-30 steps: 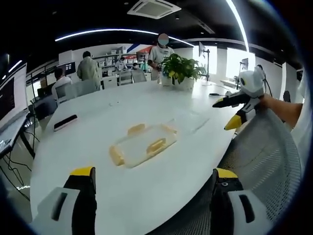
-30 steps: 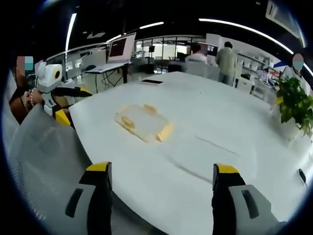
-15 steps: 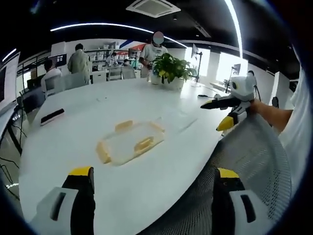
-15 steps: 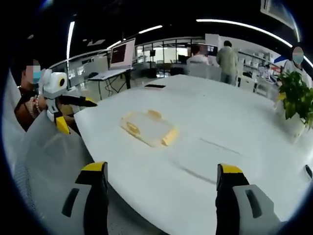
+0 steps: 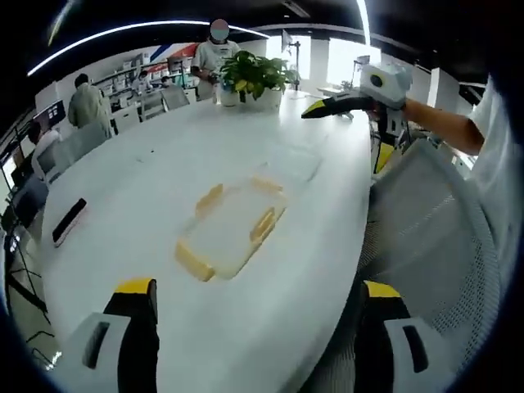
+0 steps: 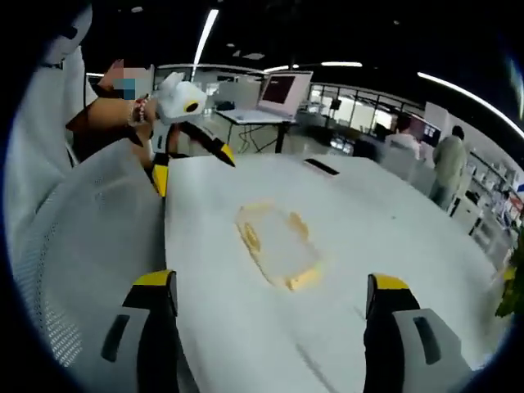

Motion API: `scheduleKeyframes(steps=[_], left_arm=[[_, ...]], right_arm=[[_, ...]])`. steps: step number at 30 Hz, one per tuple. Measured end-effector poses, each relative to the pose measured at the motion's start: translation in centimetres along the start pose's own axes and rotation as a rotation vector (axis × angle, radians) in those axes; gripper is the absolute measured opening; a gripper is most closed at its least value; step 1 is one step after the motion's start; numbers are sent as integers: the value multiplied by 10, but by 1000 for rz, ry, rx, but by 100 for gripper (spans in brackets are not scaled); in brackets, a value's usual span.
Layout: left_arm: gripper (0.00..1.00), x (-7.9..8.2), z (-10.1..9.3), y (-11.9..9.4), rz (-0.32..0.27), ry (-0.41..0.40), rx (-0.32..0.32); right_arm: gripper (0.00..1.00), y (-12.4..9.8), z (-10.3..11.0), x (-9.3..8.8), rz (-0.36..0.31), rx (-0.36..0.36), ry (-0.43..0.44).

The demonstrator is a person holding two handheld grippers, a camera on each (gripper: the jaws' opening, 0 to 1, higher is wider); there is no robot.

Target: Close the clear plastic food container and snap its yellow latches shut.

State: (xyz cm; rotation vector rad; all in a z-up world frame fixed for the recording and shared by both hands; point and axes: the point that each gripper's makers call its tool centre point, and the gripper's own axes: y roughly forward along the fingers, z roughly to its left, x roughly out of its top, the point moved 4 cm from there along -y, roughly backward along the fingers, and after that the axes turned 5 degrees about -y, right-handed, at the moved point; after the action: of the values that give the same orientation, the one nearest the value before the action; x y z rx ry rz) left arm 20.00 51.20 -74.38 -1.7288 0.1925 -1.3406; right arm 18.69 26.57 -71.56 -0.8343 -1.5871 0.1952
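The clear plastic container lies flat on the white table, with yellow latches on its sides and ends. It also lies mid-table in the right gripper view. My left gripper is open, short of the container and above the table's near edge. It is also in the air at the upper left. My right gripper is open and empty, well back from the container, and also hangs at the upper right. Whether the lid sits fully down is unclear.
A grey mesh chair back stands against the table's edge between the two grippers. A dark phone lies at the left, a potted plant at the far end. People stand beyond the table.
Both views have swung and tilted down towards the table with the hands. Each gripper now sits higher and nearer in the other's view. The container lies where it was, and both grippers stay open.
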Motion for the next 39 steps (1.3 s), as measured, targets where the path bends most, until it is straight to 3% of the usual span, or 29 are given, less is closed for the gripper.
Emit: scheduleKeyframes(steps=[1,3,7,10,13,15,19,22,27,29,36,39], left_arm=[[99,5,6,2,-9,55,4],[99,6,10,6,28,44,-18],[99,10,20,16,82,84,-77],[99,11,34,27,144,165,-90],[99,16,42,38,161,190,-133],[99,15,47,45,201,199,-173],[97,12,61,62,275,278,-196],[95,9,67,73,321,274,-217],[88,11,70,87,331,290,-255],[81,10,69,91,360,266,-279],[67,11,75,100,368,351,-304],[56,11,74,102,360,393,-326]], right_arm=[[90,3,-3,-1,27,18,7],[86,11,-11,-7,130,61,11],[70,29,-27,-4,148,137,-143],[69,45,-40,-2,176,187,-158],[68,60,-49,0,174,242,-153],[65,68,-54,-8,228,282,-164],[64,84,-64,-20,252,309,-172],[64,91,-63,-30,284,345,-159],[59,101,-64,-46,334,393,-168],[59,104,-67,-50,338,391,-165],[50,113,-66,-55,348,427,-177],[45,114,-65,-54,349,438,-177]])
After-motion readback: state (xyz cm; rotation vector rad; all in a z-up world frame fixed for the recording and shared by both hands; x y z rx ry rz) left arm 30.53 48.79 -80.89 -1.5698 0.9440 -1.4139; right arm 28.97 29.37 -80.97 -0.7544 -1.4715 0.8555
